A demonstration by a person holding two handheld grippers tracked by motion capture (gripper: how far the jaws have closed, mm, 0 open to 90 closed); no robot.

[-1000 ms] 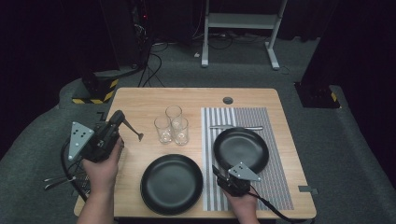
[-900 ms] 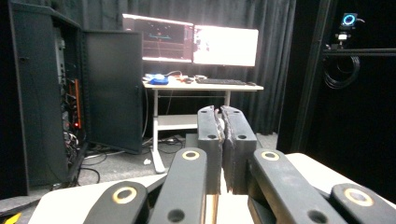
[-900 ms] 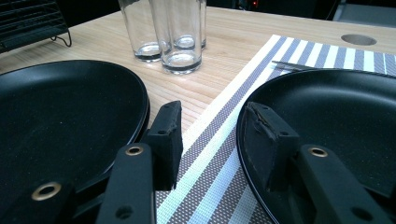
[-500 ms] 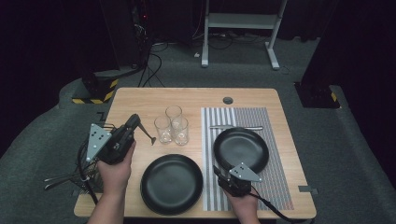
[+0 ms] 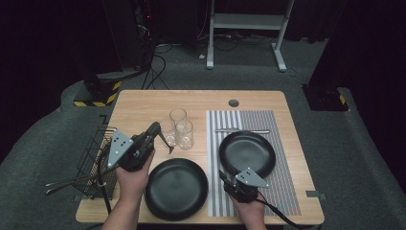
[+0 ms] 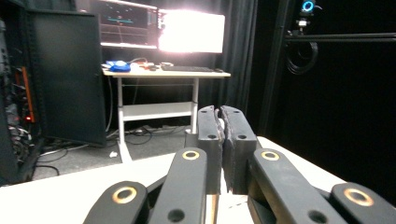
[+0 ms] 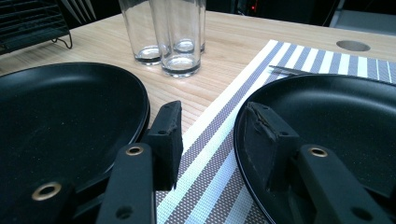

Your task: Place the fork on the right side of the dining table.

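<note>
My left tongs (image 5: 159,130) are pinched tight on a slim utensil (image 5: 168,145), I think, blurred at the tips; my right tongs (image 7: 212,126) stand half open, holding nothing.

The left pair hovers just beside three clear glasses (image 5: 178,128); the right rests over the striped placemat (image 5: 287,191), between two black plates, one (image 5: 177,189) on bare wood, one (image 5: 246,153) on the mat. One piece of cutlery (image 5: 242,130) lies beyond that plate. One wire rack (image 5: 93,153) sits on the left edge of the wooden table (image 5: 143,105). Grey carpet, cables and a white desk frame (image 5: 244,21) fill the dark room.
</note>
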